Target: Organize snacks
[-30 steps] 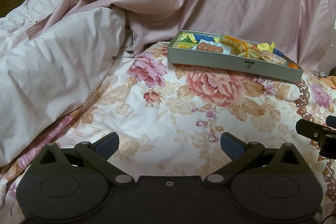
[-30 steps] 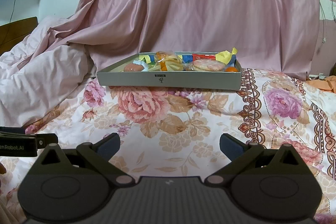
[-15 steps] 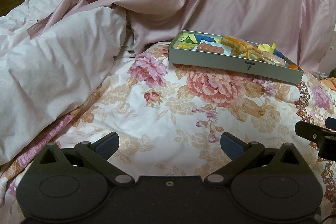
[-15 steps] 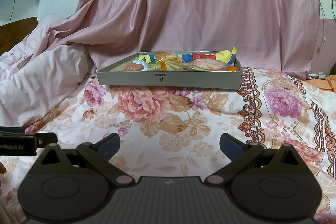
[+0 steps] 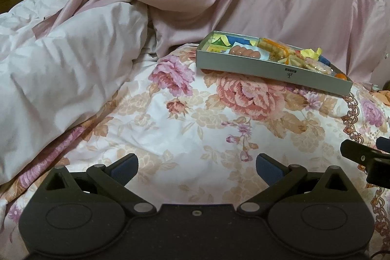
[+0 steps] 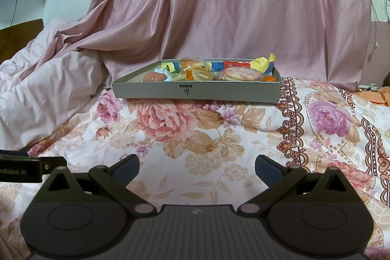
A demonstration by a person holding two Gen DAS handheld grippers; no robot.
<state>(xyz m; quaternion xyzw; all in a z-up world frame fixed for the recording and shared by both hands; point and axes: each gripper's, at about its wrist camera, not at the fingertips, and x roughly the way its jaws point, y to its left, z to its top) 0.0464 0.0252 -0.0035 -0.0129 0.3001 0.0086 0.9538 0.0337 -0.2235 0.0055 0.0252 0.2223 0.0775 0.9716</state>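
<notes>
A shallow grey box point(image 6: 195, 90) point(image 5: 273, 70) full of wrapped snacks rests on the floral bedspread. Inside lie pink sausages point(image 5: 245, 52), a round pink cookie pack point(image 6: 241, 74), a wrapped pastry point(image 6: 195, 67), yellow wrappers point(image 6: 264, 61) and a small orange item point(image 6: 269, 78). My left gripper point(image 5: 197, 166) is open and empty, low over the bedspread, well short of the box. My right gripper point(image 6: 197, 166) is also open and empty, facing the box's long side from a distance. Each gripper's tip shows at the edge of the other's view.
A rumpled pale pink duvet point(image 5: 61, 70) rises on the left. Pink satin cloth point(image 6: 231, 4) hangs behind the box. Orange fabric point(image 6: 380, 95) lies at the far right. Floral bedspread point(image 6: 195, 128) stretches between the grippers and the box.
The left wrist view has shifted very slightly; the box sits marginally lower in it. The right gripper and the box look unmoved. Both grippers stay open.
</notes>
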